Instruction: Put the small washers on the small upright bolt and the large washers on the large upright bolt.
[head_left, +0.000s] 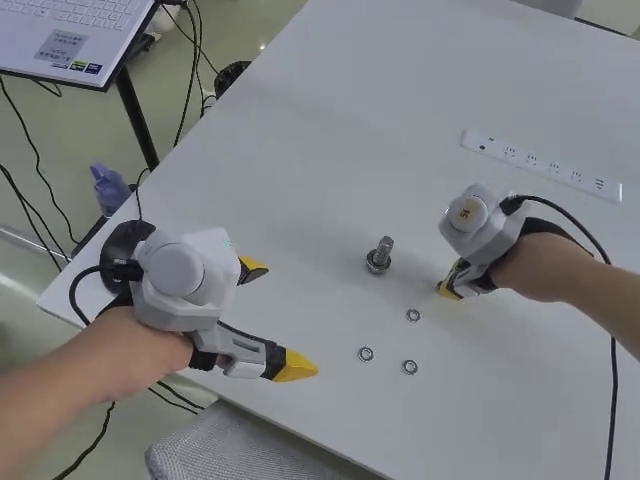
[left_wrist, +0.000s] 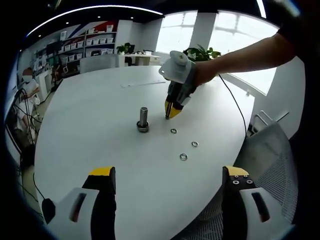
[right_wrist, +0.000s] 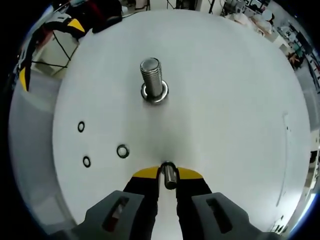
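The large upright bolt (head_left: 380, 254) (left_wrist: 143, 119) (right_wrist: 152, 80) stands mid-table with a ring around its base. Three washers lie loose on the white table (head_left: 330, 120) in front of it: one (head_left: 413, 315), another (head_left: 366, 353), a third (head_left: 409, 366); they are also visible in the left gripper view (left_wrist: 183, 156) and the right gripper view (right_wrist: 122, 150). My right gripper (head_left: 452, 289) (left_wrist: 169, 113) (right_wrist: 169, 172) is to the right of the large bolt, tips at the tabletop, shut on a small metal bolt (right_wrist: 169, 176). My left gripper (head_left: 275, 318) (left_wrist: 168, 172) hovers open at the near left, holding nothing.
A white power strip (head_left: 540, 168) lies at the far right. Beyond the table's left edge are a laptop (head_left: 70, 35) on a stand, cables and a blue bottle (head_left: 108, 188) on the floor. A grey chair (head_left: 230, 445) sits under the near edge.
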